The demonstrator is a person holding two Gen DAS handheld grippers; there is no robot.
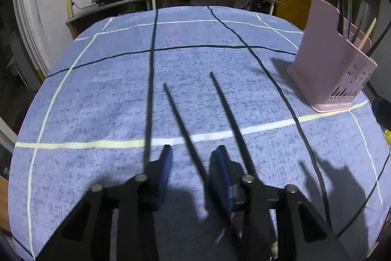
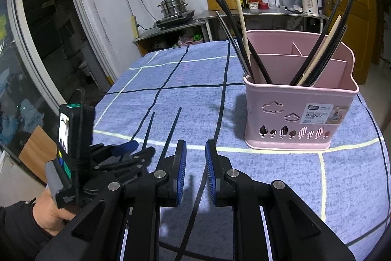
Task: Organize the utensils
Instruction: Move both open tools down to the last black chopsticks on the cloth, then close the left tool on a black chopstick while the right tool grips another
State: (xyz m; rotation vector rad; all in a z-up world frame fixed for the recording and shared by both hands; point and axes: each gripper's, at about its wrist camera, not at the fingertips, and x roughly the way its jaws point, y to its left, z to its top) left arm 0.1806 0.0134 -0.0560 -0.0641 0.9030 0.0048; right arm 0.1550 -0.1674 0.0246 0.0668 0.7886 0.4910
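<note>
Blue terry cloth crossed by black and white grid lines (image 1: 102,99) is spread over the whole surface, and everything in play is carried on it. Toward the right edge of the surface a pink plastic utensil basket with cut-out clouds and leaves (image 2: 295,124) is stood upright; its interior is split by partitions, and long black chopsticks together with a few pale wooden ones (image 2: 317,53) are leaned in its front compartment, some to the left corner and some to the right.

Near the front edge of the surface two long black chopsticks (image 1: 229,121) are laid flat on the cloth, side by side but apart, their tips spread toward the far edge.

The left gripper with black arms and blue pads (image 1: 193,153) is held low over the near ends of this pair; its jaws are seen released, one chopstick passing between them and the other running under the right finger. The right gripper of the same black and blue build (image 2: 196,153) is held beside it, well apart from the basket, with jaws released and nothing between them.
</note>
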